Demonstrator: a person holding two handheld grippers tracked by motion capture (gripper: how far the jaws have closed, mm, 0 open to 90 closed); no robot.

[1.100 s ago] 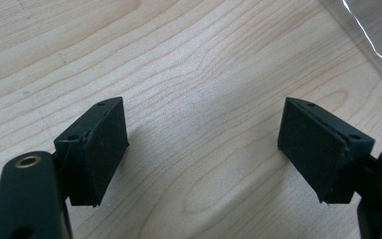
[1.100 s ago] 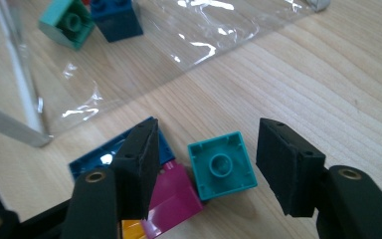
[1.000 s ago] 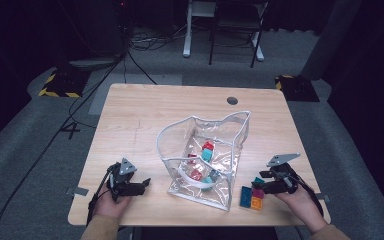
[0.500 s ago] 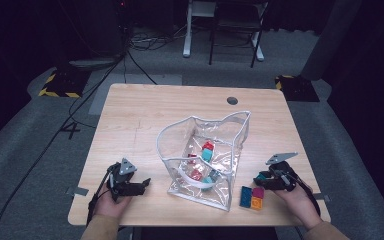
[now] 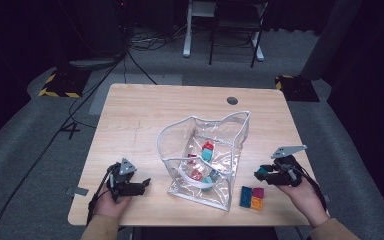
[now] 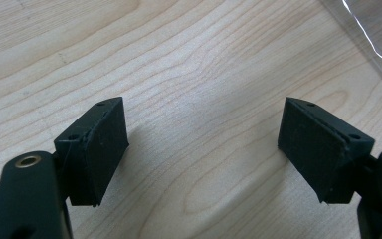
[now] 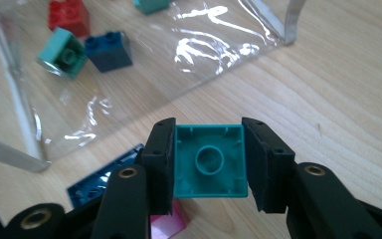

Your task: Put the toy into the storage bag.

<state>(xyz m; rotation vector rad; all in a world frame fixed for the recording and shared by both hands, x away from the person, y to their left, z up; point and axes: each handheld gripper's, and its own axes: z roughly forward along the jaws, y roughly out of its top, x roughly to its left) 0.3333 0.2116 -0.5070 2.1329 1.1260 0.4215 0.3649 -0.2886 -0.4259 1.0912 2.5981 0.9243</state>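
My right gripper is shut on a teal brick, underside toward the camera, held a little above the table. Its jaws have just been closing, with that brick between them. Below it lie a blue brick, a pink brick and an orange brick. A clear plastic bag stands open mid-table with red and teal bricks inside. My left gripper rests near the front left edge, open, with bare wood between its pads.
The bag's clear wall lies just ahead of the right gripper, with a red brick, a teal brick and a dark blue brick behind it. A cable hole is at the table's far side.
The right gripper has closed on the teal brick beside the loose bricks and lifted it slightly. The left gripper has stayed put.
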